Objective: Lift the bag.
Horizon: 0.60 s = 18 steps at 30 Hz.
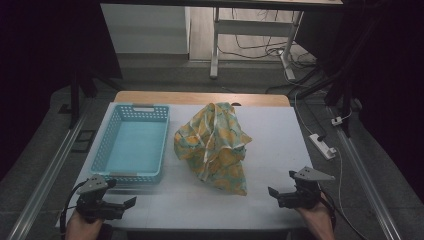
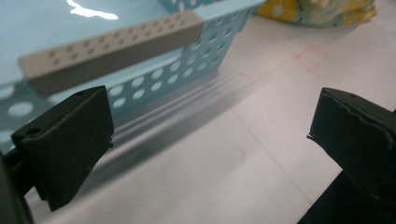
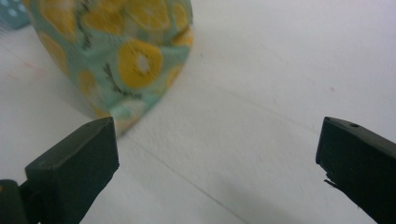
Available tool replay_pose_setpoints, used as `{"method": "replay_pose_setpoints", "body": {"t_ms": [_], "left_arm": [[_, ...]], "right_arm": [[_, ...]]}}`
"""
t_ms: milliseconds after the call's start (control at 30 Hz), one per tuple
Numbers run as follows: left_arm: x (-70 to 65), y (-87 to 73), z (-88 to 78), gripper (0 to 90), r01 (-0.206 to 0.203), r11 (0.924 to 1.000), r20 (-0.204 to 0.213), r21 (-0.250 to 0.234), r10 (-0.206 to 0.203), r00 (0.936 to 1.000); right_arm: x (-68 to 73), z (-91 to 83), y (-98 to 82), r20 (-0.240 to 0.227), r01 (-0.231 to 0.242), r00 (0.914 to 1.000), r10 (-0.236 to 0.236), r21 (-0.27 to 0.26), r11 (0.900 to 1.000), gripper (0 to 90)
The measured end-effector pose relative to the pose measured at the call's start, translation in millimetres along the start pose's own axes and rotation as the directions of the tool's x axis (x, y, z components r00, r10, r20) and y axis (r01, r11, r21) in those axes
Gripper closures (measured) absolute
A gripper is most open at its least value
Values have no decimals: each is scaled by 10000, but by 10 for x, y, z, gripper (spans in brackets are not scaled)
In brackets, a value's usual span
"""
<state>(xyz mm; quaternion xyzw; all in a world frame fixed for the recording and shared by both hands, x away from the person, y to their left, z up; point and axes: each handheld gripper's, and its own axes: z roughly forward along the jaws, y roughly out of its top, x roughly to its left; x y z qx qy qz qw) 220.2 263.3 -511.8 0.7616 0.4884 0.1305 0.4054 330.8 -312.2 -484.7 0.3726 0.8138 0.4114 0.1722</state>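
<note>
1. Table (image 1: 280,150): white top, bears all.
2. Basket (image 1: 131,145): blue, perforated, left of cloth.
3. Cloth (image 1: 215,145): crumpled mid-table; likely light, limp; pinch a raised fold or near corner.
4. Left gripper (image 1: 131,202), right gripper (image 1: 272,191): jaws wide apart, nothing held.

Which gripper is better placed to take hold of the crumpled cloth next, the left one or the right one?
Probably the right gripper. Its open jaws face the near corner of the cloth across bare table. The left gripper, also open, sits in front of the blue basket, farther from the cloth.
</note>
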Motion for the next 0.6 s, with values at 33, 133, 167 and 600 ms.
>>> {"method": "replay_pose_setpoints", "body": {"t_ms": [33, 133, 167, 600], "left_arm": [[6, -13, -3, 0, 10, 10000, -101, 64, -10, 9999], [33, -45, -20, 0, 112, 9998, -263, 162, -108, 9996], [41, -54, -23, 0, 168, 9997, -281, 202, -162, 9995], [90, -116, -7, 0, 483, 9931, -803, 1072, -397, 9960]], "right_arm": [[-11, 1, -30, 24, -51, 10000, 51, 42, 10000, 0], [-37, -4, -107, 12, -233, 9997, 233, 280, 9993, 0], [-39, -6, -130, 13, -274, 9996, 274, 354, 9990, 0], [-28, -15, -242, 129, -299, 9995, 287, 1125, 9932, 0]]}}
